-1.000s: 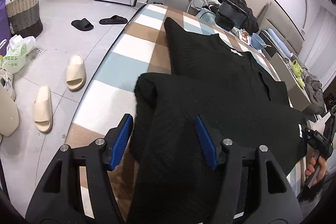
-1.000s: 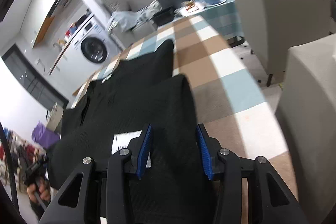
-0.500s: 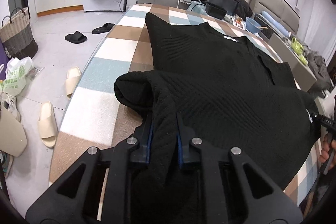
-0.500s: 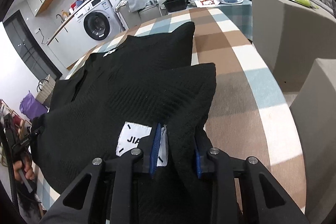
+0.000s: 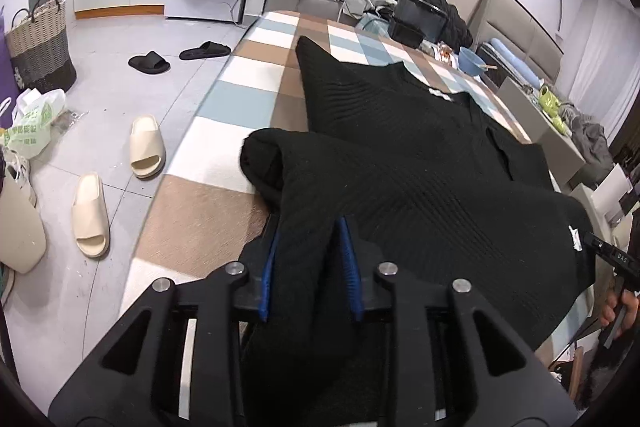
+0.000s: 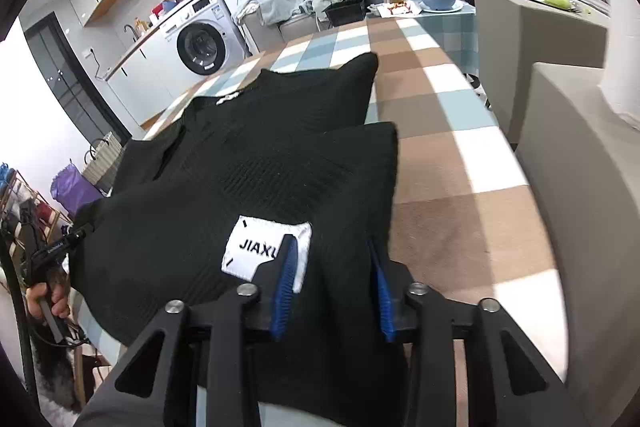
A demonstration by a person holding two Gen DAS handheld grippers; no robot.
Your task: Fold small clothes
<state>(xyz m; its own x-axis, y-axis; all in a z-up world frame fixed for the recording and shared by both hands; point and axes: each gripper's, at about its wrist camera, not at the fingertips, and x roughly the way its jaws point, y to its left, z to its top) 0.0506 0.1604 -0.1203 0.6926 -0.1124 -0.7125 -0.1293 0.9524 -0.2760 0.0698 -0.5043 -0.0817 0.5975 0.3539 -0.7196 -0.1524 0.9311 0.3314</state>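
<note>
Left wrist view: the left claw (image 5: 310,263) has a fold of the black knit sweater (image 5: 420,183) bunched between its blue pads, the jaws having just eased slightly wider. The sweater spreads ahead over the checked surface (image 5: 224,107).

Right wrist view: the right claw (image 6: 332,287) grips the sweater's near edge beside a white label (image 6: 260,247), its jaws having just opened a little.

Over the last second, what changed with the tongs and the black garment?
Both tongs, left tongs and right tongs, closed onto the folded near edge of the black sweater, and have just been opening slightly with cloth between them. The sweater's far half stayed flat on the checked tablecloth.
</note>
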